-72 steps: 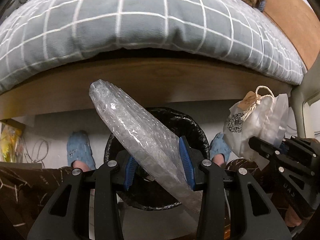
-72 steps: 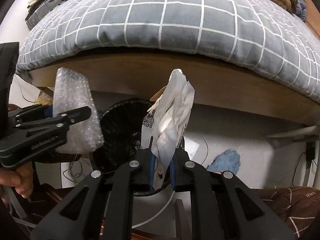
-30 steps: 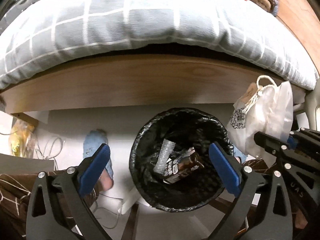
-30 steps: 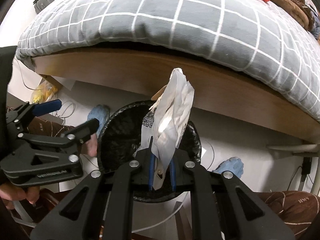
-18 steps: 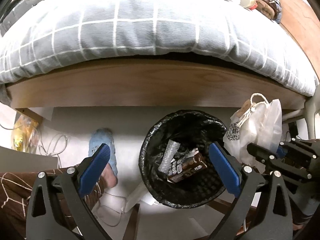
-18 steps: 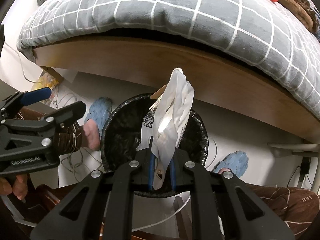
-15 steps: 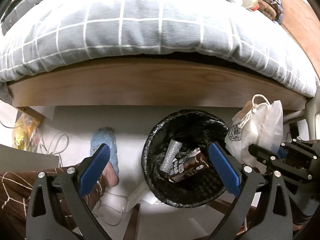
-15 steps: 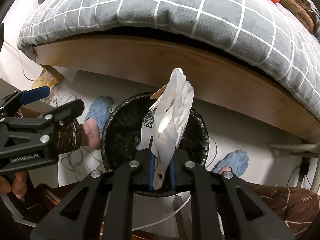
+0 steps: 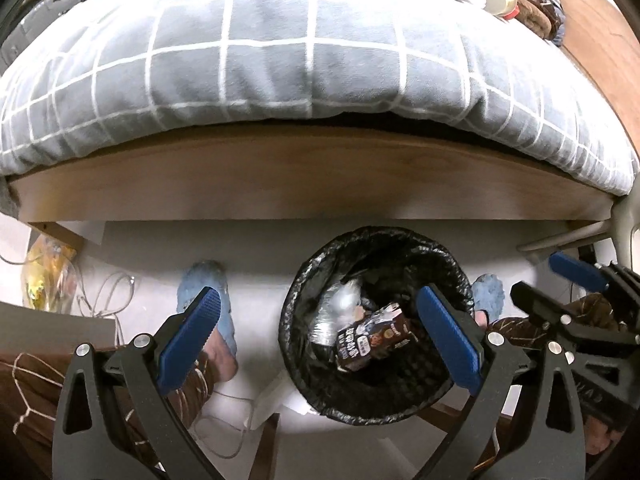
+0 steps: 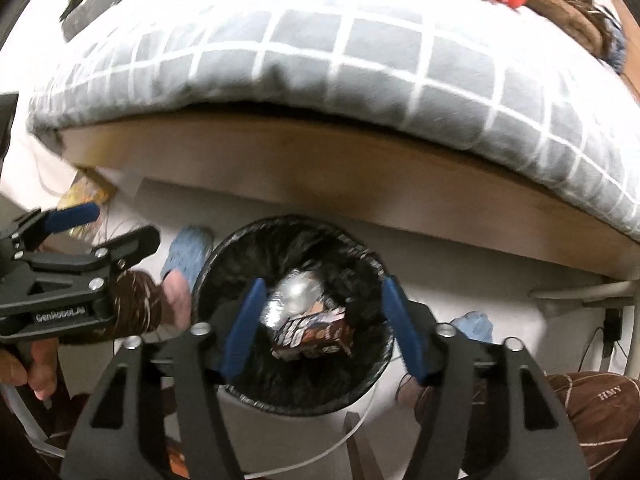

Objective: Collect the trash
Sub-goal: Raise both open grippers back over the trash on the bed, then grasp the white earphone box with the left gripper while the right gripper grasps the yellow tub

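Note:
A round bin with a black liner (image 9: 296, 296) (image 10: 218, 264) stands on the floor below both grippers. In it lie a brown drink carton (image 9: 372, 342) (image 10: 316, 334) and a pale, shiny lump of plastic (image 9: 338, 306) (image 10: 294, 292). I cannot tell bubble wrap from the white bag in that lump. My left gripper (image 9: 320, 334) (image 10: 116, 226) hangs open over the bin's left side with nothing between its pads. My right gripper (image 10: 322, 320) (image 9: 550, 286) is over the bin, its jaws opening, nothing between them.
A bed with a grey checked duvet (image 9: 280, 52) on a wooden frame (image 9: 300, 176) runs behind the bin. The person's feet in blue slippers (image 9: 202, 284) (image 9: 488, 292) flank it. Cables and a yellow bag (image 9: 48, 272) lie at the left, and a grey chair leg (image 9: 560, 238) at the right.
The right gripper's jaws have opened and the white tagged bag is gone from between them. The left gripper stays open and in place. The pale lump in the bin looks bigger.

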A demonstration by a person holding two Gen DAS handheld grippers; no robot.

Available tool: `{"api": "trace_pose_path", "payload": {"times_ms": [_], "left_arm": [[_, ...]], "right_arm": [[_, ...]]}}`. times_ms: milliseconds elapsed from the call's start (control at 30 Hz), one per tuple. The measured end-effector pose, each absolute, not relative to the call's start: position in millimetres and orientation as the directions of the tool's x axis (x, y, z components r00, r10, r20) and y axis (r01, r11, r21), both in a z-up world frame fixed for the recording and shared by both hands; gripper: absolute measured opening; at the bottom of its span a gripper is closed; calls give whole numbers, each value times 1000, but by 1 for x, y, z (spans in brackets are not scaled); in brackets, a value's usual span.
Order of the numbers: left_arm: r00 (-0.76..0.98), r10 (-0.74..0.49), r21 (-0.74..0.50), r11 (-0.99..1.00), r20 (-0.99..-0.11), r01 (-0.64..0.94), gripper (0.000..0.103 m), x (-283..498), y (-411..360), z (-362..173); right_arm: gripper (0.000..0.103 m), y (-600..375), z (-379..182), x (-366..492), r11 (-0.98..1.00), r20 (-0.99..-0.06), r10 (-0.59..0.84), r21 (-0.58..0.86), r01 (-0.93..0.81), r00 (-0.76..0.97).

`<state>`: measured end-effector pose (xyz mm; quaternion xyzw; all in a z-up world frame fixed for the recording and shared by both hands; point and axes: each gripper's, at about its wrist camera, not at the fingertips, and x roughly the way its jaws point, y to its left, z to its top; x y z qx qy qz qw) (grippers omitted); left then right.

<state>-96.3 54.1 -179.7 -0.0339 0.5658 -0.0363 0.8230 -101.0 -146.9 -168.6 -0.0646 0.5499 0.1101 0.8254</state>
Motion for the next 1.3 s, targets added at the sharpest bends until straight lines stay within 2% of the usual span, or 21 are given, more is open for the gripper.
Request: {"api": "trace_pose_path", "payload": {"times_ms": [133, 233, 467, 833, 1067, 1300], "left_arm": [[382, -96, -89, 995, -919, 36, 97, -87, 48, -174], [405, -107, -95, 994, -908, 51, 97, -75, 43, -170], [494, -148, -128, 989, -857, 73, 97, -48, 34, -143], [618, -169, -167, 984, -768, 61, 97, 18, 37, -105], [655, -145, -136, 989, -741, 66, 97, 77, 34, -93], [666, -134, -121, 991, -734, 65, 97, 131, 33, -89]], "right_arm": [[85, -164, -152, -93, 981, -884, 92, 1, -195, 459], [91, -175, -138, -85, 989, -848, 72, -10, -151, 525], [92, -199, -112, -58, 998, -776, 49, 17, -57, 629], [92, -228, -83, -11, 999, -680, 44, 51, -13, 732], [91, -244, -86, 44, 995, -683, 49, 97, 24, 729], [91, -247, -77, 93, 997, -647, 73, 76, -30, 759]]}}
